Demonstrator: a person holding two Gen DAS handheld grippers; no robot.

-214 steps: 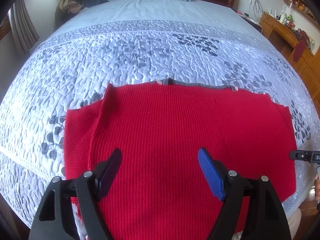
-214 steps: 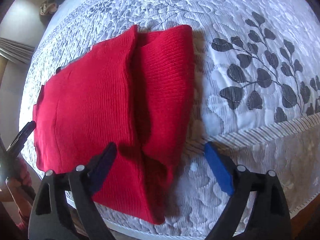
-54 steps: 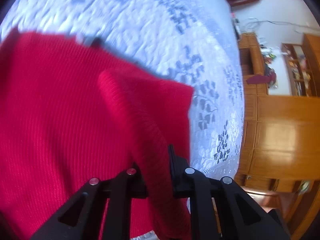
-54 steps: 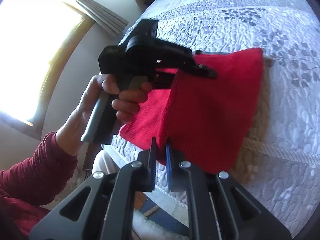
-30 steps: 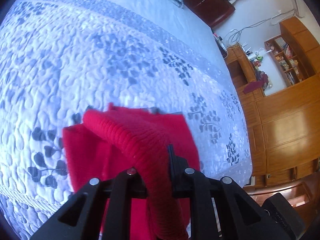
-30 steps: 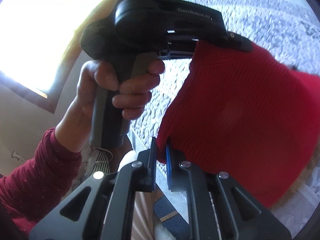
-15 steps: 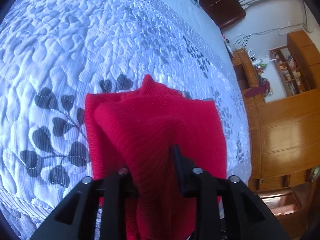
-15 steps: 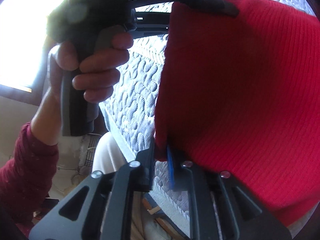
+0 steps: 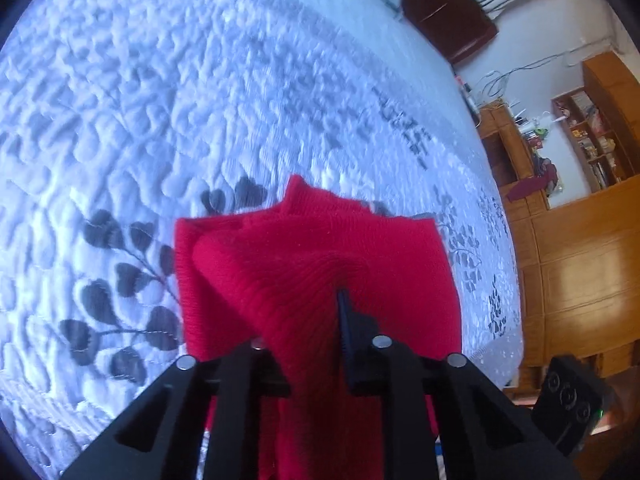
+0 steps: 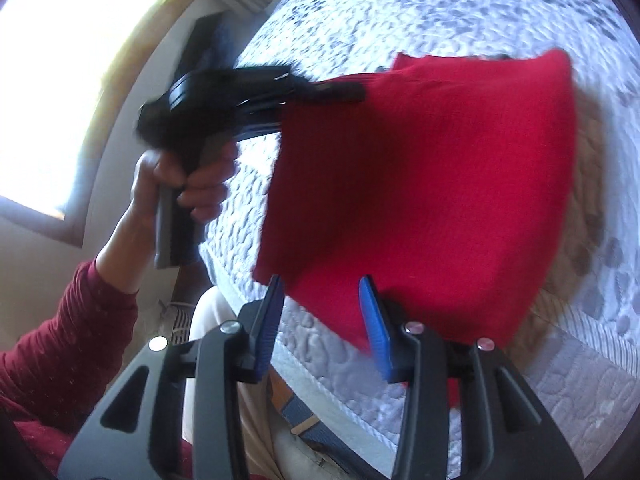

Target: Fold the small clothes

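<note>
Quilted bedspread (image 9: 200, 100) (wooden cabinets (image 9: 580, 264) beyond) bears red garment (image 10: 432, 184); left gripper (image 9: 308, 320) fingers closing on it, right gripper (image 10: 322, 320) fingers opening.

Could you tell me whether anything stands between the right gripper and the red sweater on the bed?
Nothing visible does. The right gripper is opening with the near edge of the red sweater between its pads, on the bedspread.

Left gripper (image 9: 304, 320) closing on cloth; right gripper (image 10: 324, 320) jaws parting, unclamped.
</note>
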